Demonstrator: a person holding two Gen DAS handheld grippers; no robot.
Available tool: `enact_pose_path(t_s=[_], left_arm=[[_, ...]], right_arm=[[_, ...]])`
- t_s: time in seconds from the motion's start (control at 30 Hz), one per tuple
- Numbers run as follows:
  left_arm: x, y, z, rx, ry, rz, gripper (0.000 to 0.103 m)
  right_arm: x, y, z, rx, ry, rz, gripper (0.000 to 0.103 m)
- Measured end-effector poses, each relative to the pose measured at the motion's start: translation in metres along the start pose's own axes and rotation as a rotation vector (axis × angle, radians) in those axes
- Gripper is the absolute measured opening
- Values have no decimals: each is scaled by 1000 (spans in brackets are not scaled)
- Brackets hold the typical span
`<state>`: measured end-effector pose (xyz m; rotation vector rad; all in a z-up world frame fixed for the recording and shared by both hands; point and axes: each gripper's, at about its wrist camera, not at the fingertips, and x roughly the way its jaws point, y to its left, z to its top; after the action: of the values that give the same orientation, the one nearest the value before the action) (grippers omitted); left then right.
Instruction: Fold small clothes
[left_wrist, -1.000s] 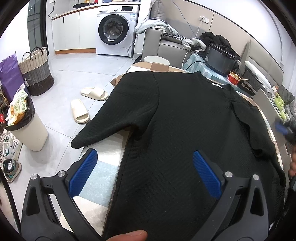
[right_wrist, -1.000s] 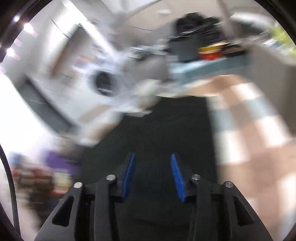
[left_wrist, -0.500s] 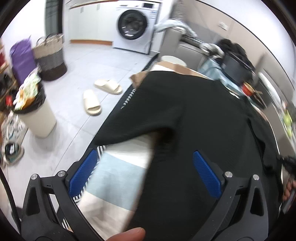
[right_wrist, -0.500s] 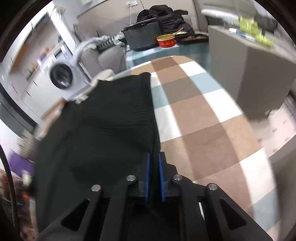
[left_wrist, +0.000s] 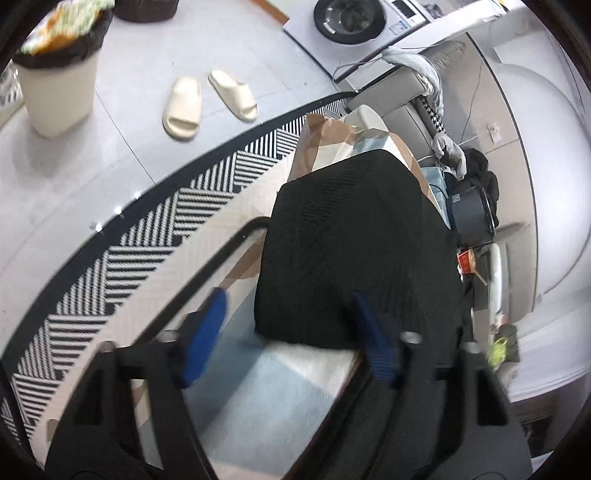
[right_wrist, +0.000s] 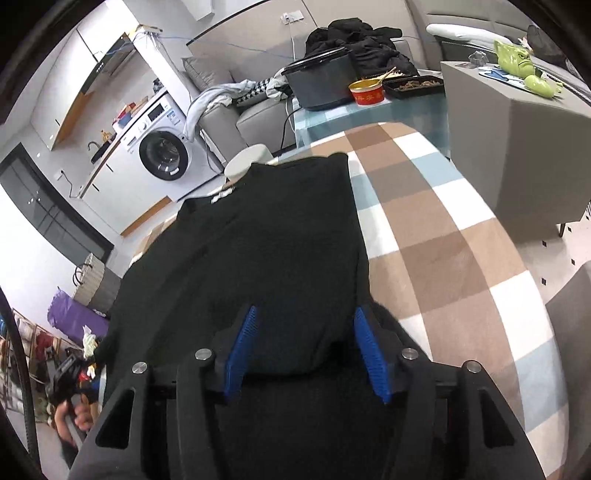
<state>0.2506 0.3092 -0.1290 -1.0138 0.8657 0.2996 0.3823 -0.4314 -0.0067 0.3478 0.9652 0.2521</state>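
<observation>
A black top (right_wrist: 266, 236) lies spread on a bench covered by a checked cloth (right_wrist: 443, 236) of brown, white and pale blue, its collar end toward the far edge near a washer (right_wrist: 162, 155).

The right gripper (right_wrist: 303, 347) sits low over the near part of the top, its blue-padded jaws parted after just opening; black fabric lies between and beneath them, but the pads do not press on it, so the grip reads as released. The top's right edge runs straight beside bare cloth.

In the left wrist view, the left gripper (left_wrist: 291, 339) is blurred and tilted, with its jaws half apart after just closing in. The hem of the top (left_wrist: 354, 251) crosses the gap between the pads, and the right pad lies against the fabric; nothing is pinched, so these jaws too stand released. Pale blue and white cloth (left_wrist: 266, 398) shows below the hem.

Beyond the bench edge lie a striped rug (left_wrist: 147, 236), a pair of cream slippers (left_wrist: 207, 99) and a lined bin (left_wrist: 59, 81). A person's hand (right_wrist: 74, 417) holding the other gripper appears at lower left in the right wrist view.
</observation>
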Motion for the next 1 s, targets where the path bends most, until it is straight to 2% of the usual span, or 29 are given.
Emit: enact_pose_path(t_s=[0.07, 0.1, 0.17, 0.23, 0.33, 0.47, 0.53, 0.6, 0.63, 0.7, 0.77, 0.87, 0.93, 1.0], left_arm=[[4, 3, 3, -3, -37, -26, 27], [3, -2, 3, 19, -62, -15, 22], [0, -13, 8, 60, -112, 8, 5], [-7, -24, 10, 93, -151, 8, 5], [-24, -55, 10, 197, -237, 19, 5], [-42, -138, -13, 456, -327, 8, 5], [-39, -182, -34, 591, -322, -12, 5], [-24, -224, -63, 744, -284, -30, 5], [-8, -248, -86, 829, -215, -49, 6], [17, -266, -114, 905, -107, -69, 17], [49, -274, -150, 981, 32, -76, 51], [59, -270, -174, 1008, 64, -76, 55], [57, -261, -174, 985, 70, -73, 59], [53, -250, -162, 938, 41, -56, 62]], right_arm=[[3, -1, -2, 6, 7, -6, 56], [2, -2, -5, 13, 10, -8, 56], [1, -4, -7, 28, 5, -13, 56], [-2, -4, -9, 33, -3, -6, 56], [-7, -2, -11, 24, -7, 1, 56], [-12, -3, -15, 29, -12, 16, 56], [-15, -5, -17, 32, -12, 19, 56], [-18, -7, -20, 34, -12, 22, 56], [-19, -7, -22, 32, -11, 21, 56], [-20, -10, -25, 35, -7, 13, 56], [-20, -12, -27, 45, -2, 15, 56], [-21, -17, -30, 59, 6, 15, 56], [-23, -18, -31, 59, 5, 11, 56], [-22, -19, -31, 57, 11, 10, 56]])
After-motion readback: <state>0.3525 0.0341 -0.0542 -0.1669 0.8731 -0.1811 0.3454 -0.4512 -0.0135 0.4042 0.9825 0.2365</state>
